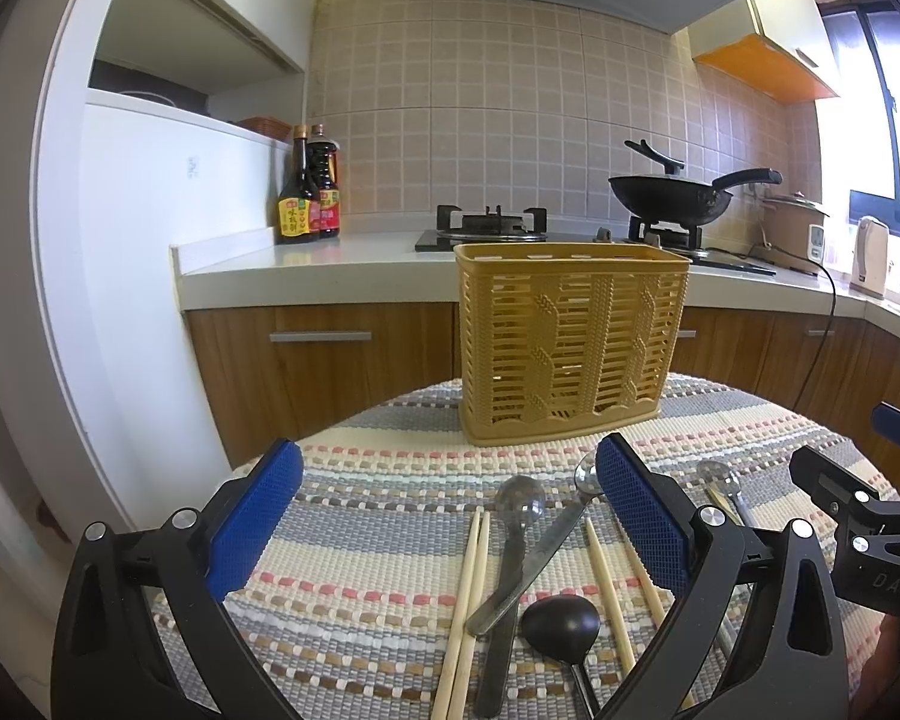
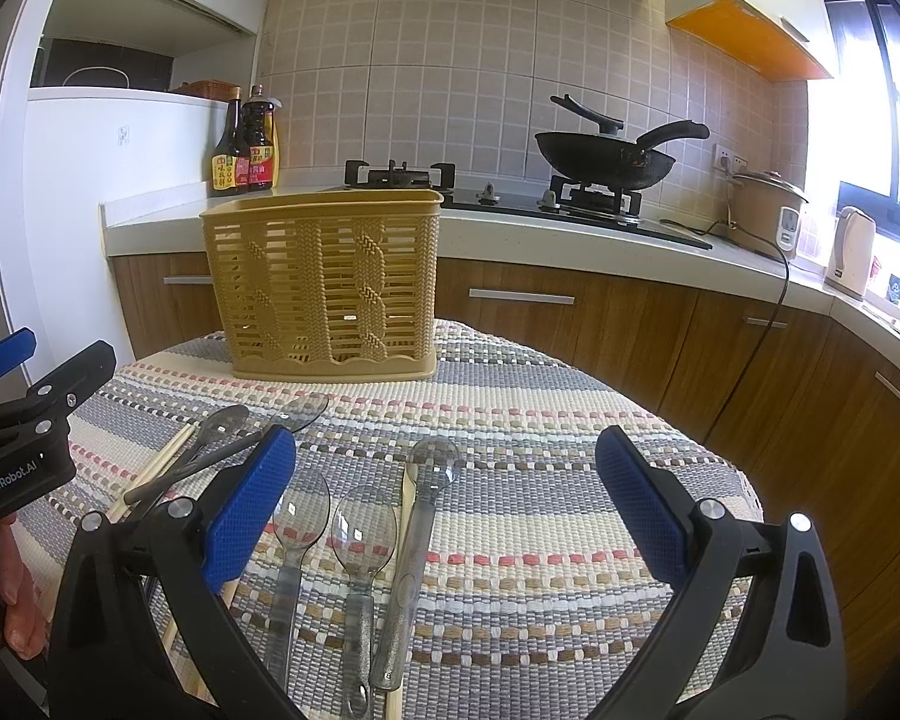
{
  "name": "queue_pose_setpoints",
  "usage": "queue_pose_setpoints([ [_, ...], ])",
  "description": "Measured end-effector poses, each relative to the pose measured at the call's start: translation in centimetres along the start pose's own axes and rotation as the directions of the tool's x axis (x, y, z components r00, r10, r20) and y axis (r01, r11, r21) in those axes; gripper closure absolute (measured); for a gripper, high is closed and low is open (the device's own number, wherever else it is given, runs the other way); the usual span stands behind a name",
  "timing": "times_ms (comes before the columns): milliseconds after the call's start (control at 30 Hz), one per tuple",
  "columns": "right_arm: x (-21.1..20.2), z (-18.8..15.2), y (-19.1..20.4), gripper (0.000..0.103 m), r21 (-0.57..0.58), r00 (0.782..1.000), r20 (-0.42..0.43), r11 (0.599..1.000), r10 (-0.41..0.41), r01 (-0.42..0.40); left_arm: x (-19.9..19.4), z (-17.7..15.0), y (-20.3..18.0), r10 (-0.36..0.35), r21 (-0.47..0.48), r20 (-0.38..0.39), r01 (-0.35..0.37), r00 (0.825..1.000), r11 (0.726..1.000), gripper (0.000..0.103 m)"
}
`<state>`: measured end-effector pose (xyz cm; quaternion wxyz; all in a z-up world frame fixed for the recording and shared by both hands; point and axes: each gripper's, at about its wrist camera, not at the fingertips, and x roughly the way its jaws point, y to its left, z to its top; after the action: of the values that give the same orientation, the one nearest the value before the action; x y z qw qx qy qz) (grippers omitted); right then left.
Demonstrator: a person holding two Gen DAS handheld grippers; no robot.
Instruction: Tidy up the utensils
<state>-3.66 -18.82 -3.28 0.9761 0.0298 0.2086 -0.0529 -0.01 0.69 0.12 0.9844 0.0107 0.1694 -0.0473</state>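
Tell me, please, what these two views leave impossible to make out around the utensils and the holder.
- Yellow utensil holder: inside hidden by its own rim, both views.
- Black spoon: handle cut off by the bottom edge, left wrist view.
- Chopsticks: lower ends hidden behind the right gripper, right wrist view.
- Sauce bottles: label print too small.

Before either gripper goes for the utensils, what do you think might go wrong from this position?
1. In front of the left gripper, a metal spoon lies crossed over another, beside the chopsticks; a grasp may drag neighbours along.
2. The clear spoons ahead of the right gripper lie flat on the woven mat, so the fingers may snag the weave.
3. The yellow basket looks light; a poked utensil might tip it.
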Motion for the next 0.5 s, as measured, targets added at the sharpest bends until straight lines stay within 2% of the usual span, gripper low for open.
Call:
queue_pose_setpoints([
  [167,0.1,-0.1,0.0,0.007,0.004,1.0,-0.003,1.0,-0.008,0.008,0.0,0.0,0.0,-0.001,0.001,-0.002,0.001,1.0,1.0,0.008],
  [333,0.0,-0.2,-0.7,0.007,0.039,0.996,0.011,0.996,-0.084,0.083,-0.3,-0.1,0.2,-0.01,-0.009,-0.005,0.01,1.0,1.0,0.008],
  [433,0.3,0.2,-1.4,0.007,0.054,0.996,-0.028,0.995,-0.088,0.089,0.2,0.5,1.9,-0.066,-0.04,-0.056,0.064,0.996,0.997,0.008],
  [500,1.2,0.9,-1.7,0.007,0.028,0.994,-0.102,0.998,-0.047,0.051,1.4,1.3,3.2,-0.14,-0.04,-0.128,0.136,0.982,0.99,0.009],
])
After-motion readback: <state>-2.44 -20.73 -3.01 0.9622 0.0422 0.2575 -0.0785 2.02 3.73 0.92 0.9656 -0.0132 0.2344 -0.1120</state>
